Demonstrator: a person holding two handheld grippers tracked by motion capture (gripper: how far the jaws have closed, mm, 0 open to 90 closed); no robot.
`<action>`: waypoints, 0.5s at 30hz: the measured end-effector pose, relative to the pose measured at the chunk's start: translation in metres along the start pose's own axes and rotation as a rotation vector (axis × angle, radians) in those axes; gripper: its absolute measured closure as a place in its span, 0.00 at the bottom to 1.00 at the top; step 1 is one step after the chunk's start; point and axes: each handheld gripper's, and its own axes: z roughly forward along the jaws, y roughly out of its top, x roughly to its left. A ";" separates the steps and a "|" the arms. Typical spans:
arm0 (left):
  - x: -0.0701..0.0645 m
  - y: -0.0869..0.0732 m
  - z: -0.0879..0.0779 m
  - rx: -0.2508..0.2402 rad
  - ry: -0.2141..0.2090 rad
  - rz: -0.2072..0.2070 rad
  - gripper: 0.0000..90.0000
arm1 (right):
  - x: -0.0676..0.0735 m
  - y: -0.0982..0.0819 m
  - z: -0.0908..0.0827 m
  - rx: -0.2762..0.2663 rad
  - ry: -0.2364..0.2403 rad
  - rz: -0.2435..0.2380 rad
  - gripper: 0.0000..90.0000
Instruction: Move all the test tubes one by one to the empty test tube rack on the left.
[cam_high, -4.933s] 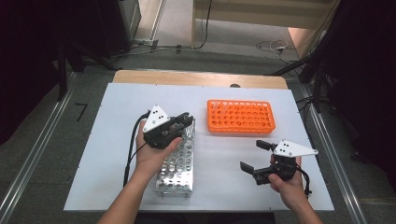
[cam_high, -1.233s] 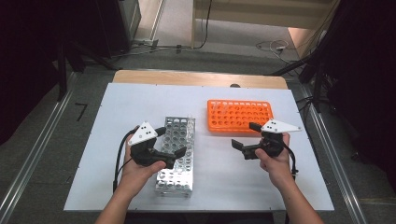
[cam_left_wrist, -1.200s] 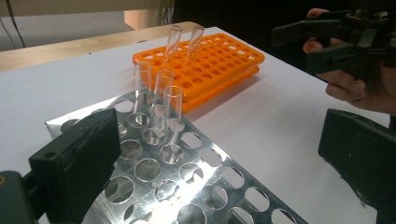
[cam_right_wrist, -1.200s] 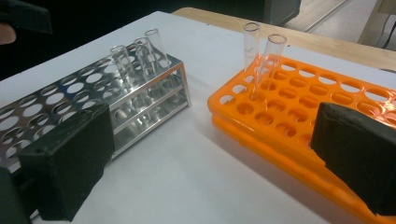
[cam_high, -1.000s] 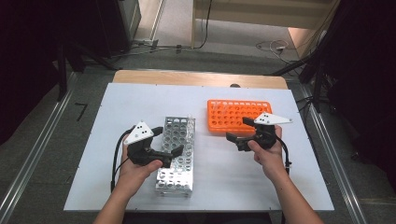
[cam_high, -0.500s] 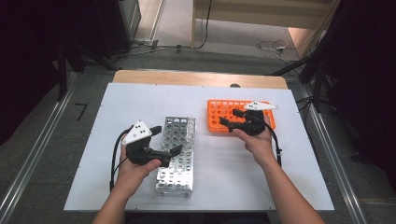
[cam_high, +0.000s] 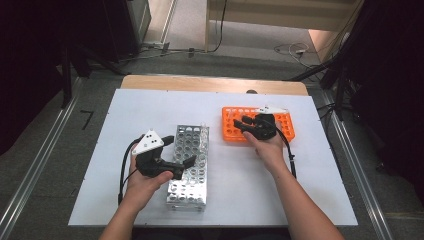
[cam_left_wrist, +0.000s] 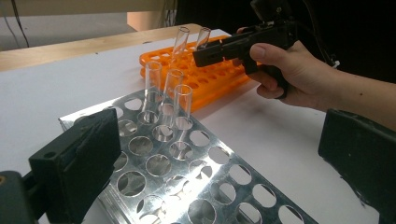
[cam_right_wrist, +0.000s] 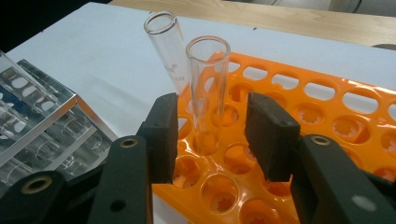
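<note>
Finish closing the right hand-held gripper (cam_right_wrist: 212, 109), jaws just narrowing but not yet touching, gently and squarely on the upright glass tube (cam_right_wrist: 208, 70) in the orange rack (cam_right_wrist: 327, 116), upper centre of frame, avoiding the leaning tube (cam_right_wrist: 166, 46).

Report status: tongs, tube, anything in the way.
Right tongs closing around a glass tube in the orange rack, not yet gripping. Left tongs open over the metal rack. Second tube leans close behind.

Metal rack (cam_high: 189, 165) left of plastic rack (cam_high: 287, 130); two tubes (cam_right_wrist: 208, 93) in the latter.
</note>
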 end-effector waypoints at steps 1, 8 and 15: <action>0.000 0.000 0.000 0.003 0.001 0.001 0.00 | 0.000 0.000 0.001 0.004 -0.001 0.000 0.61; -0.001 0.000 0.001 0.004 -0.008 0.004 0.00 | 0.005 0.000 0.010 0.006 -0.030 -0.033 0.66; -0.002 0.000 0.002 0.003 -0.016 0.004 0.00 | 0.007 -0.003 0.016 0.005 -0.069 -0.049 0.70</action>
